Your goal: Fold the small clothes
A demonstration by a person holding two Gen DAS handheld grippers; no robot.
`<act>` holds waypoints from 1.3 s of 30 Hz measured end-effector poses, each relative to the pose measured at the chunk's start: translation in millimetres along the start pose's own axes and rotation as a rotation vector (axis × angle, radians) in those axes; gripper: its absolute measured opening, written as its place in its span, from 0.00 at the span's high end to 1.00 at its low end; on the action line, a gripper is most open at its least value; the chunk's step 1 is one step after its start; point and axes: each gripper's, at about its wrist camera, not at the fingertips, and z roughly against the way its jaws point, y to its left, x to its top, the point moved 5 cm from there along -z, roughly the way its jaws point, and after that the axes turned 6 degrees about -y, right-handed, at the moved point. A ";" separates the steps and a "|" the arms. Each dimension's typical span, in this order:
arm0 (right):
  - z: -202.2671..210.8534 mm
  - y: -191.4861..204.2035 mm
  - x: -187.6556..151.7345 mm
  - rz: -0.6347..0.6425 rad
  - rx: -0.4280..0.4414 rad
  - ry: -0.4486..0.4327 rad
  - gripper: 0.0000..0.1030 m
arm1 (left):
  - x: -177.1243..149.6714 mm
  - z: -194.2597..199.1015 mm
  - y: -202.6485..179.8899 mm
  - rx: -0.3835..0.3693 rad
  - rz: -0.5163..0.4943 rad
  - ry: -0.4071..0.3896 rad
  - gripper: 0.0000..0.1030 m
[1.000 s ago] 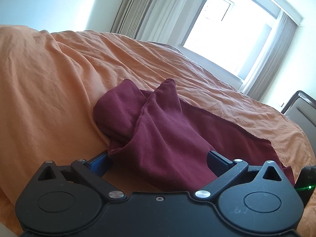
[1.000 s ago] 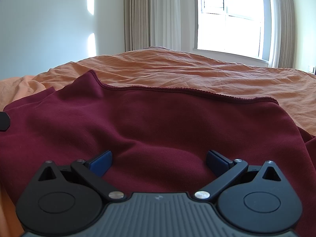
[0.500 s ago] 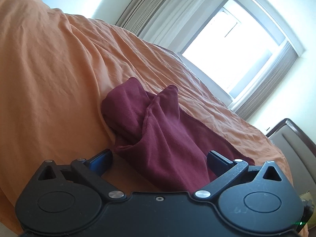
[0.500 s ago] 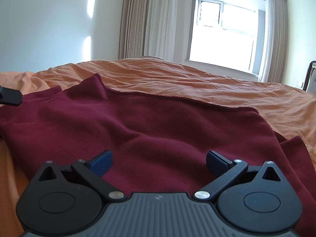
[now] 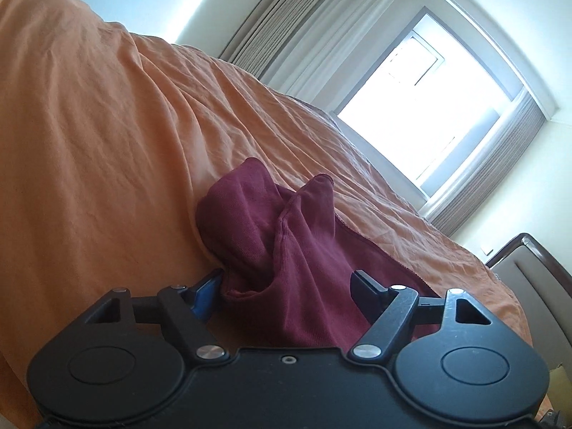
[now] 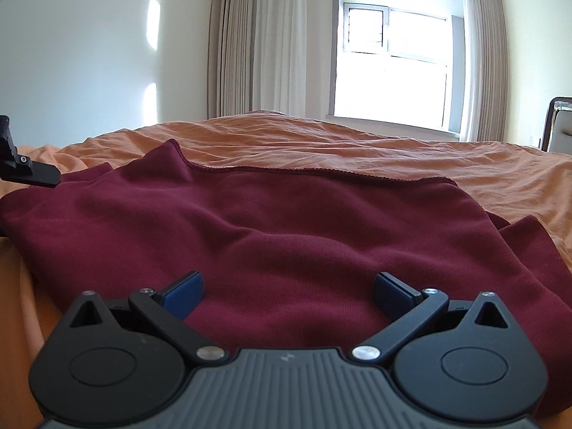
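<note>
A dark maroon garment [image 6: 286,225] lies spread on the orange bed cover [image 6: 357,150]. In the left wrist view its left end [image 5: 282,236] is bunched into two raised folds. My left gripper [image 5: 286,286] is open, its fingers on either side of that bunched end, with cloth between them. My right gripper [image 6: 287,289] is open and rests low over the garment's near edge, cloth between its blue pads [image 6: 186,287]. A part of the left gripper [image 6: 25,168] shows at the far left of the right wrist view.
The orange cover [image 5: 107,143] rises in a mound to the left. A bright window [image 6: 393,71] with curtains [image 6: 257,43] is behind the bed. A padded headboard [image 5: 529,286] stands at the right.
The left gripper has tilted and moved in on the bunched end, with its jaws narrowed slightly. The right gripper has drawn back a little, so more of the garment shows.
</note>
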 end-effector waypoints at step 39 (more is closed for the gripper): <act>3.1 -3.7 -4.4 -0.020 0.010 -0.022 0.00 | 4.5 -9.4 -8.7 0.126 -0.123 0.002 0.69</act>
